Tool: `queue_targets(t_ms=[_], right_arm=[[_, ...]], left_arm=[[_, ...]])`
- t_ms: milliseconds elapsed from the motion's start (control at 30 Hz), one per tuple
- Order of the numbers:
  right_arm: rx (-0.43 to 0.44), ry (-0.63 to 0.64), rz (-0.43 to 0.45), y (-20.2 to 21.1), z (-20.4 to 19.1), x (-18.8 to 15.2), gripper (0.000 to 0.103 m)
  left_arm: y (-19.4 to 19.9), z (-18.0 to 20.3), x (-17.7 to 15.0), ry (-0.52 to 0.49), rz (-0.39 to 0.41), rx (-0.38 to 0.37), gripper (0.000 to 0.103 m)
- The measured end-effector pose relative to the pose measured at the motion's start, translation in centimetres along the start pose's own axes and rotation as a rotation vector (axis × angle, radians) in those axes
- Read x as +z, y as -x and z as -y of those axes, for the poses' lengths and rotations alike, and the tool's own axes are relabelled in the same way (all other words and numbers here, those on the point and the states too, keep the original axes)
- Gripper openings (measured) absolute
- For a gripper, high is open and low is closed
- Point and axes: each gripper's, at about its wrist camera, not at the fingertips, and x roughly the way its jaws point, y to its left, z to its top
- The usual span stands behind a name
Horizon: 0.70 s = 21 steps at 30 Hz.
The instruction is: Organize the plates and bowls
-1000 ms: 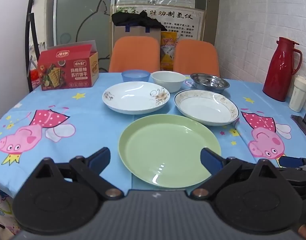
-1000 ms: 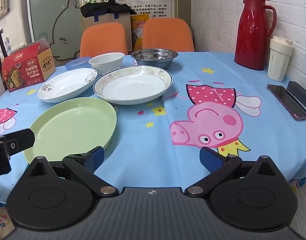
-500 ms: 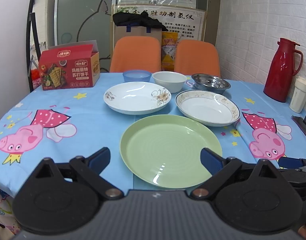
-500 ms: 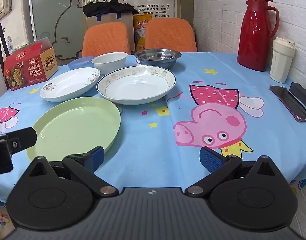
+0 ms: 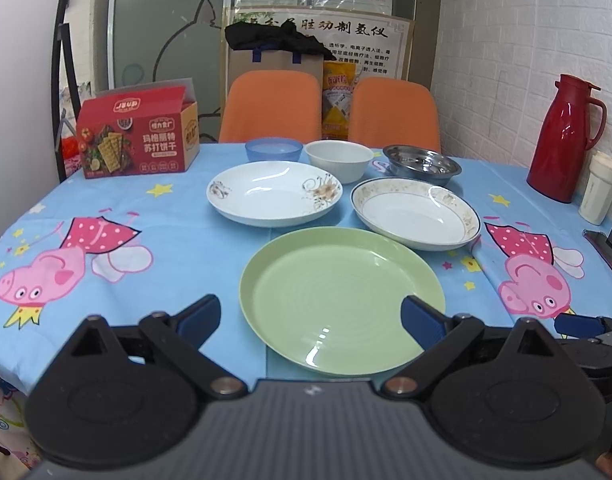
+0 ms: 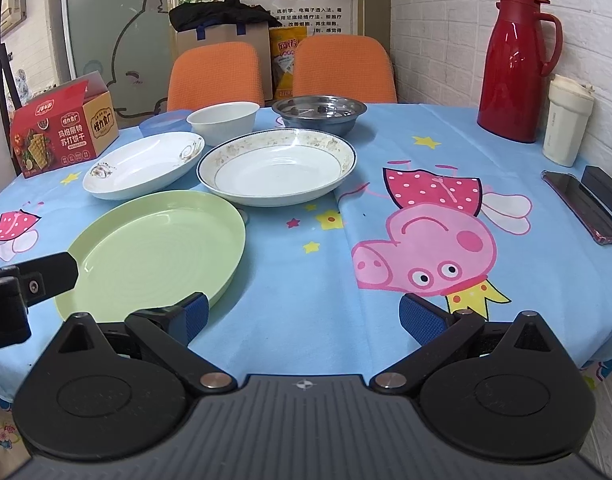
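Note:
A green plate (image 5: pixel 342 298) (image 6: pixel 154 246) lies nearest the front edge. Behind it sit a white flowered plate (image 5: pixel 274 192) (image 6: pixel 144 170) and a gold-rimmed plate (image 5: pixel 416 212) (image 6: pixel 276 166). Further back stand a blue bowl (image 5: pixel 273 149) (image 6: pixel 164 123), a white bowl (image 5: pixel 339 158) (image 6: pixel 223 119) and a steel bowl (image 5: pixel 421 162) (image 6: pixel 319 111). My left gripper (image 5: pixel 310 316) is open and empty, just short of the green plate. My right gripper (image 6: pixel 304 316) is open and empty, to the right of that plate.
A red cracker box (image 5: pixel 136 138) stands at the back left. A red thermos (image 6: pixel 520 66) and a cream cup (image 6: pixel 566 120) stand at the back right, with a phone (image 6: pixel 582 206) by the right edge. Two orange chairs (image 5: pixel 272 106) stand behind the table.
Both grippers have drifted slightly; the view has shifted a little. Nothing on the table has moved.

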Motion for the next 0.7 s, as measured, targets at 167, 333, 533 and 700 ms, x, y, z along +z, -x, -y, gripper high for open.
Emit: queue_targets(t_ms=[167, 333, 533, 700], right_arm=[[0.002, 0.000, -0.001, 0.0, -0.1, 0.0, 0.103], [0.004, 0.002, -0.003, -0.3, -0.3, 0.0, 0.103], [0.012, 0.006, -0.015, -1.0, -0.5, 0.0, 0.103], [0.019, 0.011, -0.021, -1.1, -0.8, -0.1, 0.103]], left_arm=[[0.0, 0.0, 0.0, 0.000, 0.000, -0.001, 0.096], [-0.5, -0.2, -0.1, 0.002, -0.007, 0.002, 0.096], [-1.2, -0.7, 0.0, 0.012, -0.017, 0.010, 0.096], [-1.3, -0.8, 0.0, 0.018, -0.025, 0.015, 0.096]])
